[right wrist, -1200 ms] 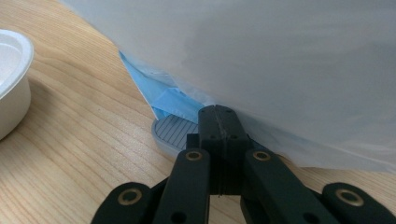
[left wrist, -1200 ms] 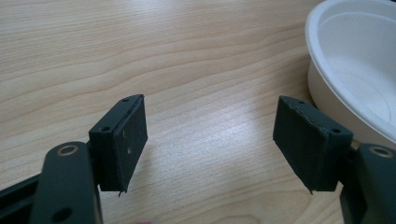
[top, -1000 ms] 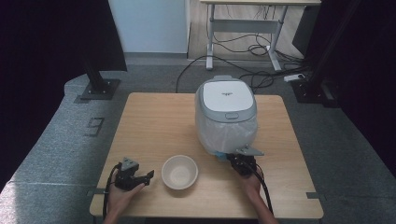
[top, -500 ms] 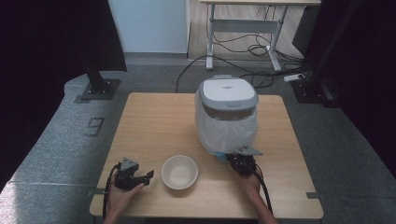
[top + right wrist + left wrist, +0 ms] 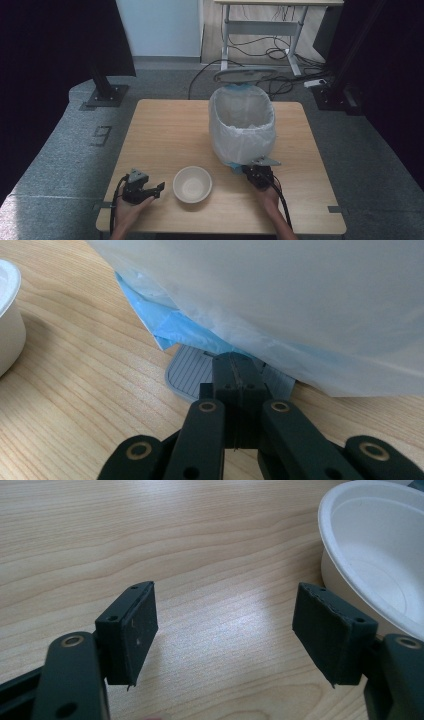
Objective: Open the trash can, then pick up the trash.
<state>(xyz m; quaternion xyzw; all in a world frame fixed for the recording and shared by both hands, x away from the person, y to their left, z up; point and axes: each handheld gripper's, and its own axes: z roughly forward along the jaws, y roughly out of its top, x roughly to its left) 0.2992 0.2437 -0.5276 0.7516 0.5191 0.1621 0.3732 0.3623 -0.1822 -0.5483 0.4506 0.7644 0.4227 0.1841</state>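
A pedal bin (image 5: 242, 125) lined with a white bag (image 5: 280, 300) stands on the table's right half, its lid (image 5: 245, 75) raised at the back. My right gripper (image 5: 252, 170) is at the bin's foot. Its jaws are shut together with nothing between them, and the tips (image 5: 234, 362) rest on the grey ribbed pedal (image 5: 187, 372). A white bowl (image 5: 192, 184) sits near the front edge. Left of the bowl my left gripper (image 5: 159, 189) lies low over the wood, open (image 5: 225, 630) and holding nothing, with the bowl (image 5: 380, 570) just past its right jaw.
A blue liner edge (image 5: 170, 325) hangs out under the white bag beside the pedal. The wooden table (image 5: 165, 130) has bare room to the left and behind the bowl. Stands, cables and a desk frame (image 5: 260, 30) sit on the floor beyond.
The bin's lid, down in the earlier frames, now stands open and shows the white bag inside. Both hands have stayed where they were.
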